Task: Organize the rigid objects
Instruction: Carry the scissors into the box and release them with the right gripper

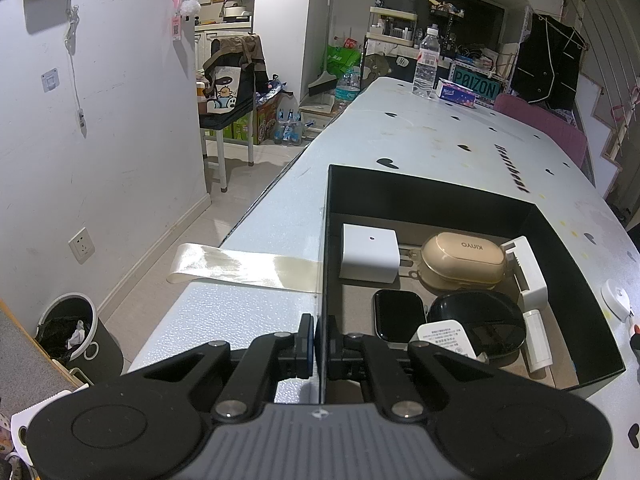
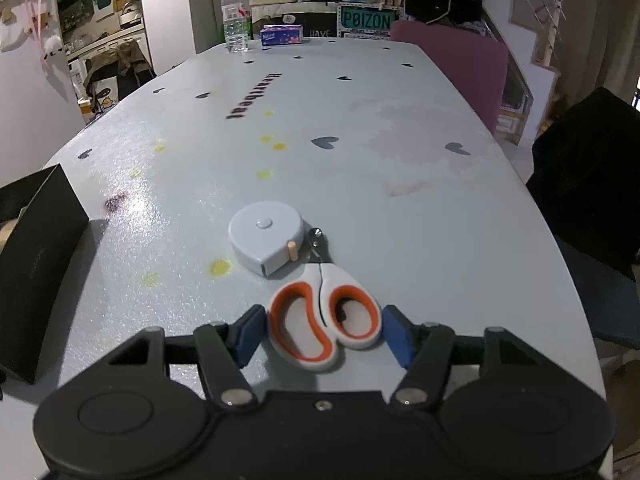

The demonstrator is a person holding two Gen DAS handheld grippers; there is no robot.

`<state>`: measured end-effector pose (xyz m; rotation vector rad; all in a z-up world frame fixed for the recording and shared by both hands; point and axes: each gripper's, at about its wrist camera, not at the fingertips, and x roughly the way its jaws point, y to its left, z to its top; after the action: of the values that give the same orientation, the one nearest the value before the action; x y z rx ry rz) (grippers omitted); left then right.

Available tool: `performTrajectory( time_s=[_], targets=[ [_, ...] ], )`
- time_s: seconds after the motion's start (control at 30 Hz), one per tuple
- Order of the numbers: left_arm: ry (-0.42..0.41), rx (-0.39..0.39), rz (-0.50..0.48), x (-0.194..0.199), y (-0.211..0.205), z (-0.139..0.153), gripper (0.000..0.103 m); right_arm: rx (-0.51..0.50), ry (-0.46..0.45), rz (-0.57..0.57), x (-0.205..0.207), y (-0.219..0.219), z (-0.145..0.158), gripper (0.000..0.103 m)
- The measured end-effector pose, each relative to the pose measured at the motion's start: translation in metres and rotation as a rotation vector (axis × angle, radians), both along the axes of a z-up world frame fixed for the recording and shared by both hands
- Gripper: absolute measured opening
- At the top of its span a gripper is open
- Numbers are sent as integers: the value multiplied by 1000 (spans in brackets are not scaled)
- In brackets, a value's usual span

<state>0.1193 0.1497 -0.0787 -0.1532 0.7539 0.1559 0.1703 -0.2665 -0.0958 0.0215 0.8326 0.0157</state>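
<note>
My left gripper [image 1: 321, 336] is shut on the near left wall of a black open box [image 1: 325, 240]. Inside the box lie a white charger cube [image 1: 369, 253], a beige earbud case [image 1: 464, 259], a black smartwatch [image 1: 398, 314], a black round dish [image 1: 478, 322] and white plastic pieces [image 1: 528, 276]. In the right wrist view my right gripper [image 2: 325, 336] is open, its blue pads on either side of the orange-and-white scissors handles [image 2: 324, 320], which lie on the table. A white round tape measure [image 2: 266, 236] lies just beyond the scissors.
The box corner [image 2: 36, 264] shows at the left of the right wrist view. A water bottle [image 2: 234, 20] and tissue box [image 2: 282, 35] stand at the table's far end. A pink chair [image 2: 452, 68] and black chair [image 2: 592, 184] are on the right. A ribbon [image 1: 244, 266] hangs off the left edge.
</note>
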Motion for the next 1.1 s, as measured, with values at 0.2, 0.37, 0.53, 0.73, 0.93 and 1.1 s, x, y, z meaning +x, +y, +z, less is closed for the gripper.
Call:
performTrajectory(
  time_s=[0.2,0.37,0.53,0.73,0.93,1.1],
  targets=[
    [0,0,0,0,0,0,5,97,-64,-51,-11,-2,16,64],
    [0,0,0,0,0,0,5,143,-146,-53,-22,2,34,64],
    [0,1,0,0,0,0,5,185,-201,-43,-30,7,54,64],
    [0,-1,0,0,0,0,5,213,-240,109,-36,44,85,64],
    [0,-1,0,0,0,0,5,277,-211,412,-19,114,109,65],
    [0,0,0,0,0,0,5,283,-105,641,3,184,109,65]
  ],
)
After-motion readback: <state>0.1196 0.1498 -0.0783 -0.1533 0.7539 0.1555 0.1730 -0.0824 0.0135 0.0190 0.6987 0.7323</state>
